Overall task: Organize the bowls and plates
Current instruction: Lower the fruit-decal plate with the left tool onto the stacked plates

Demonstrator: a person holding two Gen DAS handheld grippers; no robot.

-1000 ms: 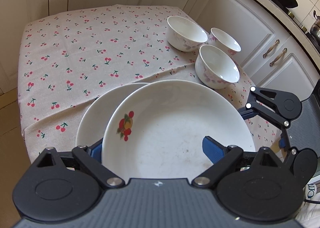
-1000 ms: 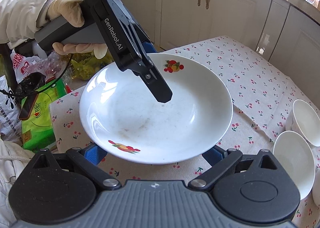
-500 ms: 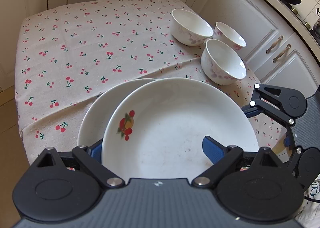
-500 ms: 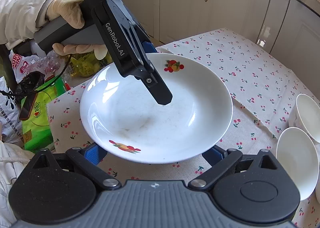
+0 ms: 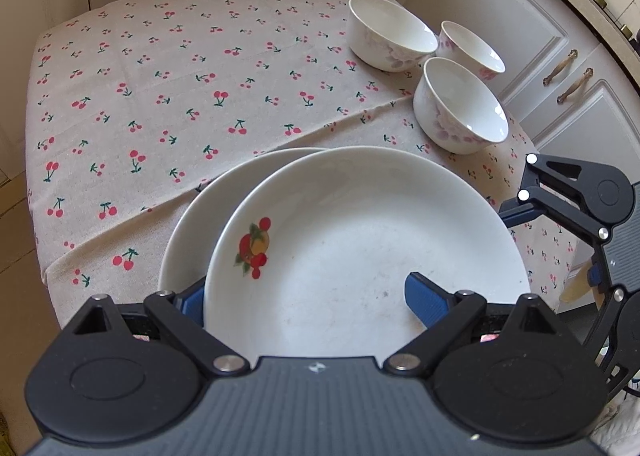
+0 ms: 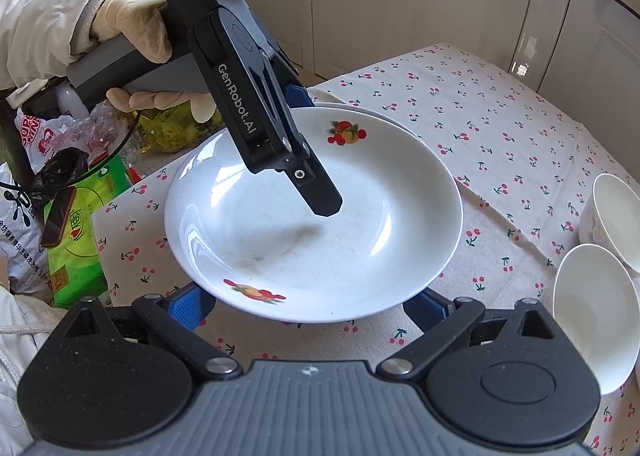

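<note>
Fingers of the left gripper (image 5: 308, 298) pinch the near rim of a white fruit-print plate (image 5: 372, 252), one blue pad over its inner face and the other behind the rim at the left. From the right wrist view the same gripper (image 6: 316, 192) reaches down into the plate (image 6: 320, 224), held by a gloved hand (image 6: 140, 44). A second white plate (image 5: 216, 208) lies just under and behind the first, its rim showing to the left. The right gripper (image 6: 308, 306) sits low at the plate's opposite edge, its blue pads spread wide on either side beneath the rim; contact with the plate cannot be told. Both plates sit over a cherry-print tablecloth (image 5: 160, 96). Three white bowls with pink flowers cluster at the far right of the cloth: a nearest bowl (image 5: 460, 108), a larger one (image 5: 390, 34) and a small one (image 5: 470, 50) behind, close together.
</note>
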